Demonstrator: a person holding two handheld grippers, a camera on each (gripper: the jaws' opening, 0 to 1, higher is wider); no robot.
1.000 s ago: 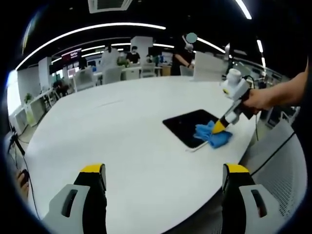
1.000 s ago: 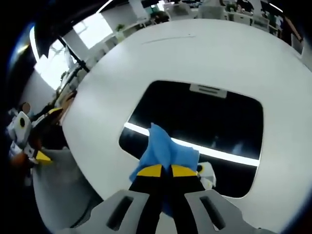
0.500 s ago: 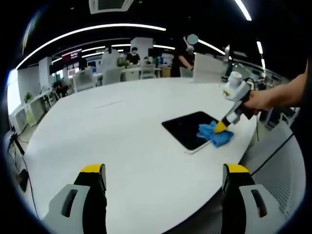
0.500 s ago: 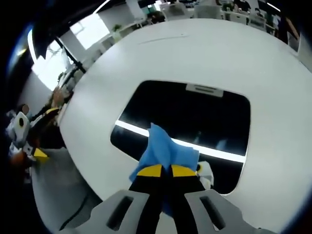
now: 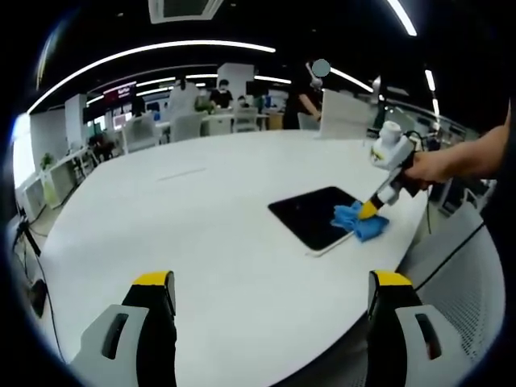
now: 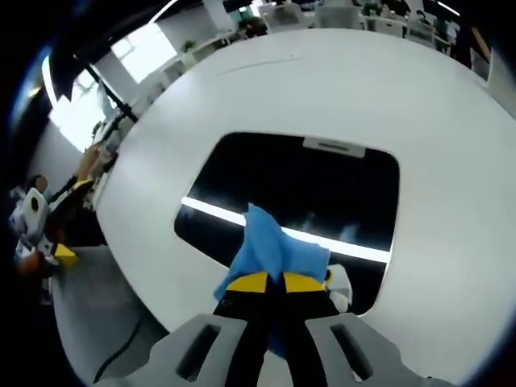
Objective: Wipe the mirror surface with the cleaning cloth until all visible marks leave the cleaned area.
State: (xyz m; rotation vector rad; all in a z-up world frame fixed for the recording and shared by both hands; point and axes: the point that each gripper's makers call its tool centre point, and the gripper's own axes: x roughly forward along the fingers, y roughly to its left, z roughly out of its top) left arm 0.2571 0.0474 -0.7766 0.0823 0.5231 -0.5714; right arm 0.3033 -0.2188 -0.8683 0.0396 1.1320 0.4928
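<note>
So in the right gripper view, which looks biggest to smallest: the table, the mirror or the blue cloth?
1. Table, largest by far.
2. Mirror, dark, lying flat on it.
3. Cloth, smallest, even though it sits nearest the camera, pinched in the right gripper.

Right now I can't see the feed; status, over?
Right gripper shut on blue cloth, pressing it on the mirror near edge. Left gripper open, idle above the white table. Nothing obstructing.

Left gripper (image 5: 270, 292): grey moulded jaw bodies with dark slot cut-outs, black fingers (image 5: 153, 306), yellow tips. Right gripper (image 6: 269, 281): same scheme, black fingers (image 6: 242, 302), yellow tips, grey housings with slots; white-grey handle in left gripper view.
</note>
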